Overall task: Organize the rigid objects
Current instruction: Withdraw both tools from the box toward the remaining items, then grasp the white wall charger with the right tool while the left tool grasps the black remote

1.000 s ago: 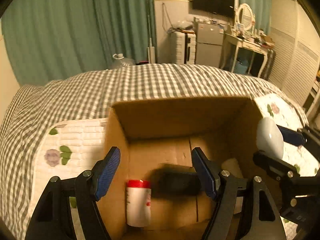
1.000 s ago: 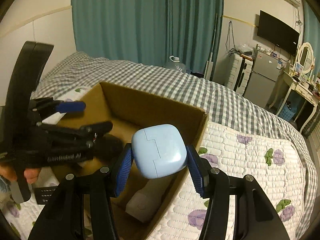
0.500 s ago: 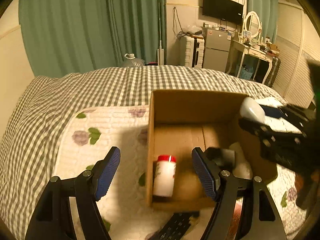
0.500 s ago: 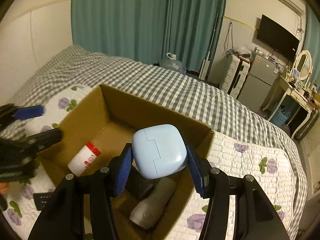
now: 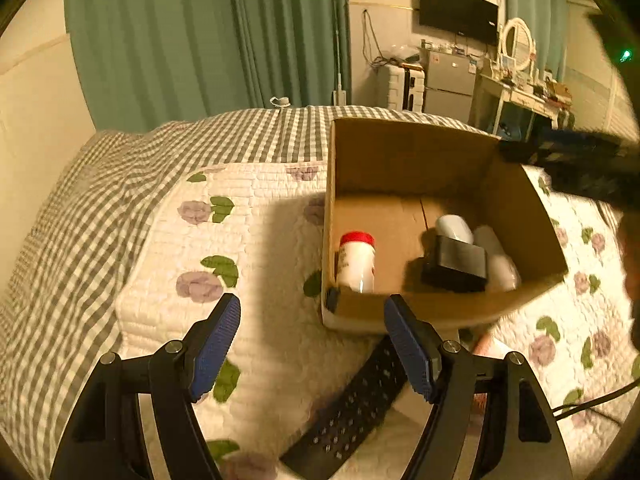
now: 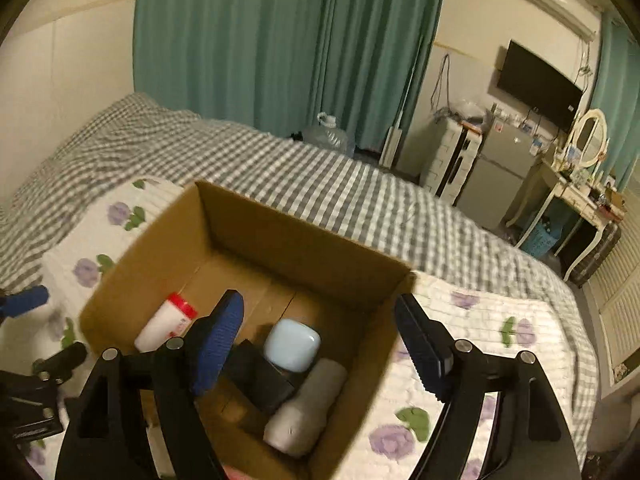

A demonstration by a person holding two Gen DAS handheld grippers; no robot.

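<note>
Right gripper [image 6: 320, 344] has let go: jaws now wide and empty, hanging over the cardboard box [image 6: 308, 236]. Half a second ago it was still clamped on the light blue case [image 6: 292, 344]; that case now sits inside the box, resting against the black block [image 6: 260, 376] and the grey cylinder [image 6: 308, 404] near the box's right wall. Drop looks complete.

Left gripper [image 5: 312, 344] also wide and empty. It has pulled back from the box and now sits over the flowered quilt [image 5: 240, 240], off the box's near left corner. The white bottle with red cap [image 5: 356, 260] lies in the box against its left wall.

Box count: bottle, black block, grey cylinder, blue case. Floor is filling up on the right side; left-centre still has room.

Outside the box: a black remote [image 5: 352, 400] lies on the quilt just beside the box's near edge, under the left gripper. Likely the next pick, and the left side is already placed for it.
</note>
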